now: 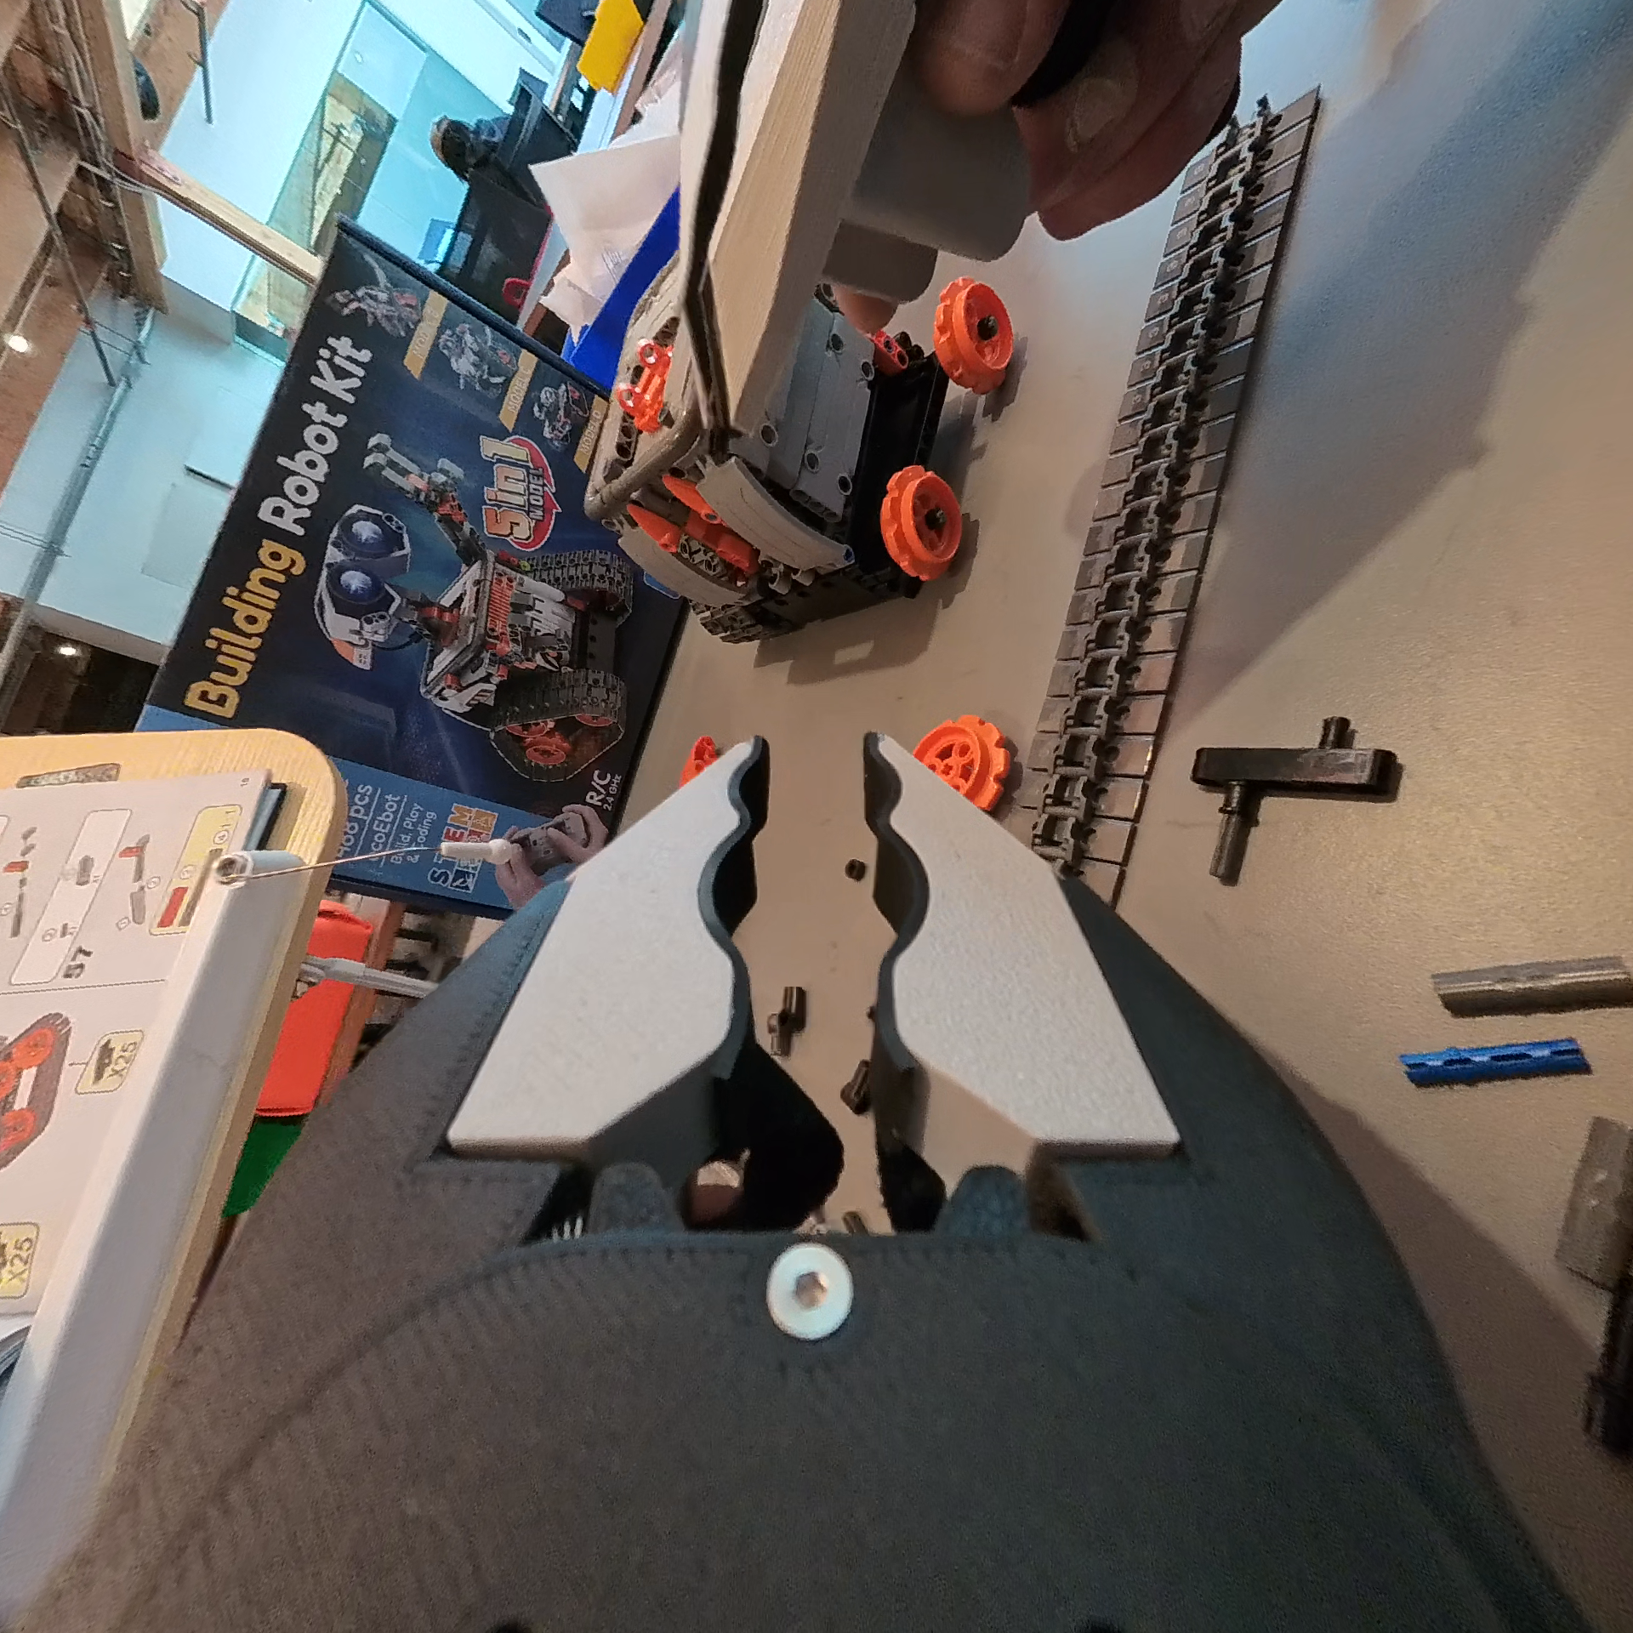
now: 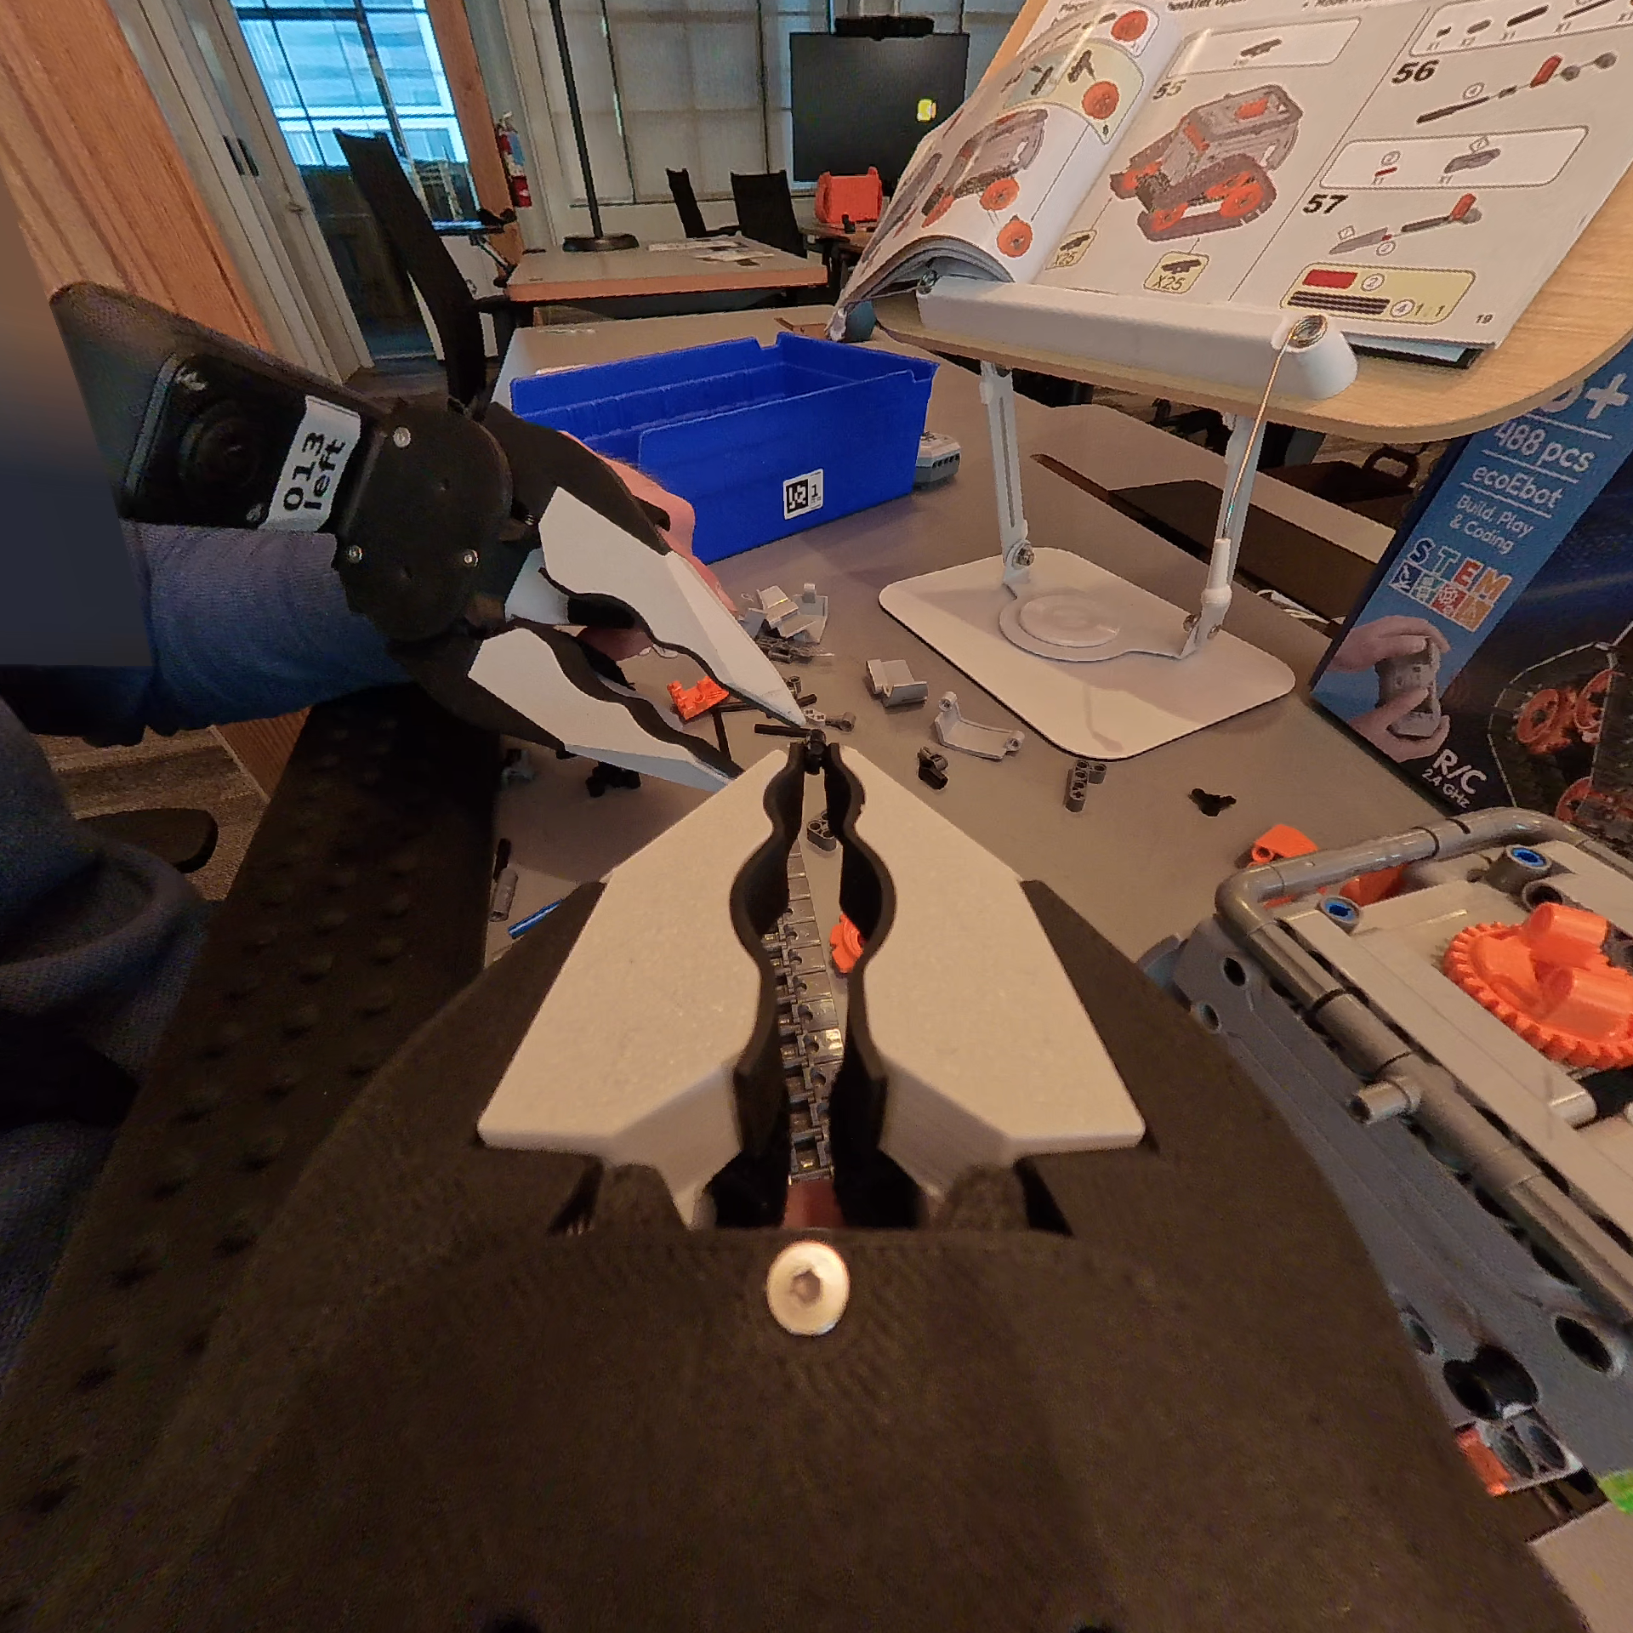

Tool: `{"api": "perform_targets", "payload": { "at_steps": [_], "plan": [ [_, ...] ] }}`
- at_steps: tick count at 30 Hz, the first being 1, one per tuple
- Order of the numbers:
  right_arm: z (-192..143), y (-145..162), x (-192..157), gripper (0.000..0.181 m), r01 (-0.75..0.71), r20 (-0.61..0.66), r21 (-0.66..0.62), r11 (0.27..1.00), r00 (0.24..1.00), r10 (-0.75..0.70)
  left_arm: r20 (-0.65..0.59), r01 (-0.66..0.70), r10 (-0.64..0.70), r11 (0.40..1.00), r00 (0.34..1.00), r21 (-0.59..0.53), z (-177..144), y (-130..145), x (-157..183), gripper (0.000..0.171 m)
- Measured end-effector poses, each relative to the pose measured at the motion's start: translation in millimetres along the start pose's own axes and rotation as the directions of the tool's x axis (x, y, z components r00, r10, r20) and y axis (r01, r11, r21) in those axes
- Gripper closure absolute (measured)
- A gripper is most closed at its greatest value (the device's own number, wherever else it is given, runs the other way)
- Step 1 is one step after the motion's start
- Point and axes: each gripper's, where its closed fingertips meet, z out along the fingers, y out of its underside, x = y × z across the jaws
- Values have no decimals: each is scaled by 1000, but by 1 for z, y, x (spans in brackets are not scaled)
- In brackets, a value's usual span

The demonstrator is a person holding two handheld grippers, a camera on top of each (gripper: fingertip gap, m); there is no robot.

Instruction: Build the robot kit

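Left tongs (image 1: 813, 751): fingers apart, nothing between them, hanging over the grey surface (image 1: 1458, 548). Small black pins (image 1: 785, 1016) lie loose beneath the gap; their exact shape is hard to make out.

Right tongs (image 2: 817, 751): tips nearly together, pinching a small black connector (image 2: 815, 749). Its form is mostly hidden by the fingertips. In the left wrist view these tongs are cut off by the top edge.

Left tongs' tips sit just beside that connector in the right wrist view; contact cannot be told.

Track strip (image 1: 1149, 495): grey linked treads laid flat; seen only through the finger gap in the right wrist view.

Tracked vehicle model (image 1: 795, 477): grey with orange wheels, partly covered by the right tongs, cut off at the right edge of the right wrist view.

Loose orange wheel (image 1: 959, 770): just beside the strip's end.

Instruction booklet (image 2: 1281, 159): open on a white stand (image 2: 1087, 654), pages partly cropped.

Blue bin (image 2: 751, 424): far side, contents hidden.

Kit box (image 1: 424, 548): upright, right edge.
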Motion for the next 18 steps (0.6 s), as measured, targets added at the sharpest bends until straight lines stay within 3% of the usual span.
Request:
{"api": "perform_targets", "payload": {
  "at_steps": [7, 12, 18],
  "plan": [
    [-5, 6, 1, 179, 1, -9, -18, 1000, 1000, -1, -266, 110, -105, 994, 958, 4, -10, 2, 34, 140],
    [-8, 11, 2, 179, -8, -14, -26, 1000, 1000, 8, -483, 127, -137, 990, 865, -54, -12, 1, 74, 121],
    [-6, 15, -1, 179, -11, 2, -44, 999, 1000, 11, -584, 133, -191, 981, 789, -141, -4, 3, 103, 113]
  ]
}}
